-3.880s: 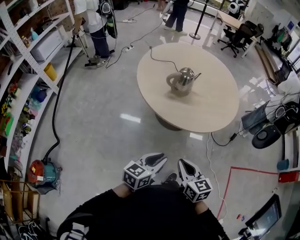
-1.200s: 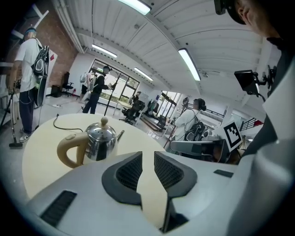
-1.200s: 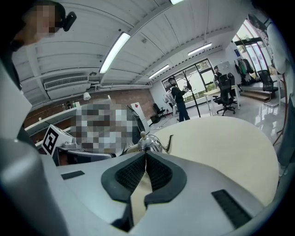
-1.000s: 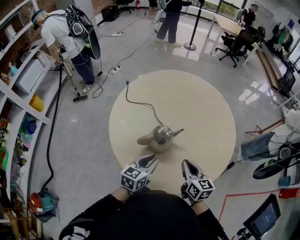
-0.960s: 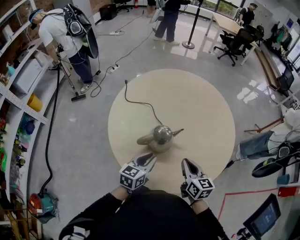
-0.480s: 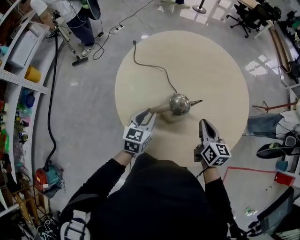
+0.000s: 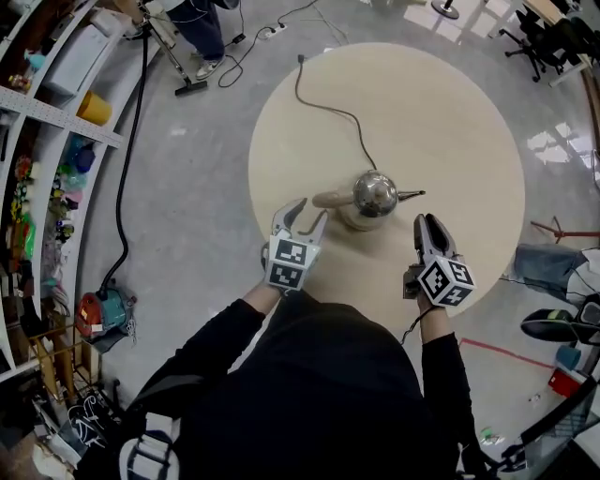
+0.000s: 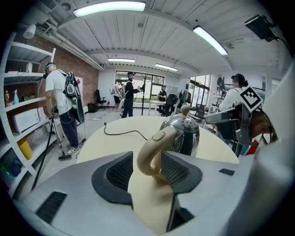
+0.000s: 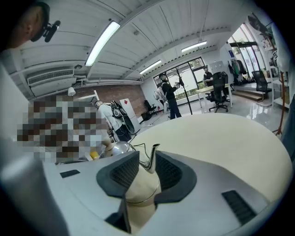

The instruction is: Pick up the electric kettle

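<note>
A shiny steel electric kettle (image 7: 375, 195) stands on the round beige table (image 7: 450, 112), with its beige handle (image 7: 330, 199) pointing left and its thin spout (image 7: 412, 195) pointing right. My left gripper (image 7: 307, 216) is open, its fingers spread just short of the handle. In the left gripper view the handle (image 8: 150, 154) rises in line with the gap of that gripper (image 8: 148, 171). My right gripper (image 7: 427, 222) sits just below the spout tip; its jaws have just been opening and hold nothing. The spout (image 9: 150, 159) shows ahead of that gripper (image 9: 146, 174).
A black power cord (image 7: 328, 103) runs from the kettle across the table and off its far edge. Shelves (image 7: 47, 141) line the left wall, with a vacuum cleaner (image 7: 98, 314) and its hose on the floor. Office chairs (image 7: 553, 28) stand at the top right.
Both grippers have come forward over the table's near edge toward the kettle. The left one has dropped toward the handle. The right jaws have parted slightly.
</note>
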The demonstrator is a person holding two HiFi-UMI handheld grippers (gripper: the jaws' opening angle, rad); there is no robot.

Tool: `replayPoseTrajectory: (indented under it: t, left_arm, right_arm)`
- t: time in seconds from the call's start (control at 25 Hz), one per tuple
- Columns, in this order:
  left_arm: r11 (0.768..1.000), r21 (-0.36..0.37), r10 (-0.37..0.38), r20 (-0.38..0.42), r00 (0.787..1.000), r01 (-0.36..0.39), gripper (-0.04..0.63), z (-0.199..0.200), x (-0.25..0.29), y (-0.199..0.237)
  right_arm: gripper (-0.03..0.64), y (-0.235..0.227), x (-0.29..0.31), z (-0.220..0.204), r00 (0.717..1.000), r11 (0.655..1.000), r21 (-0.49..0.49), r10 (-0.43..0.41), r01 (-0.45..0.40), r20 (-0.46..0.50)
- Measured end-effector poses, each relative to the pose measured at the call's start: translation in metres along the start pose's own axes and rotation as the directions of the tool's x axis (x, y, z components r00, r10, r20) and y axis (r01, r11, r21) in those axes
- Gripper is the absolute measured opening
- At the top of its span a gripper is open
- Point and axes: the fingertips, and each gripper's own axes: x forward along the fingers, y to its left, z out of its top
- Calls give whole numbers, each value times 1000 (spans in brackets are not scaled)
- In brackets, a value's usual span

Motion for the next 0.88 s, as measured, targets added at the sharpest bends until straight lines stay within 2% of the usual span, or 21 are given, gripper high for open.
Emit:
replayPoseTrajectory:
  t: [0.04,0.24,0.56,0.68,0.88]
  left_arm:
    - [1000,3,16,-10,1000,-16,187,-4,4,1]
    - [995,45,94,-34,995,-92,187,-20,26,4]
    - [991,-66,111,-34,993,-113,187,-25,58,14]
    - [986,-97,137,-17,990,-138,187,-23,68,24]
    - [980,-106,167,-7,986,-167,187,-26,80,26]
  right_arm:
    - [116,-3,5,-3,1000,1000,8,15,-15,-11]
    - [164,-14,28,-17,997,997,53,63,-61,-45]
    - [172,-20,60,-16,998,986,157,62,-59,-14]
    - [172,-21,72,-10,999,987,154,50,-50,4]
    - [172,-19,86,-10,999,992,121,38,-41,22]
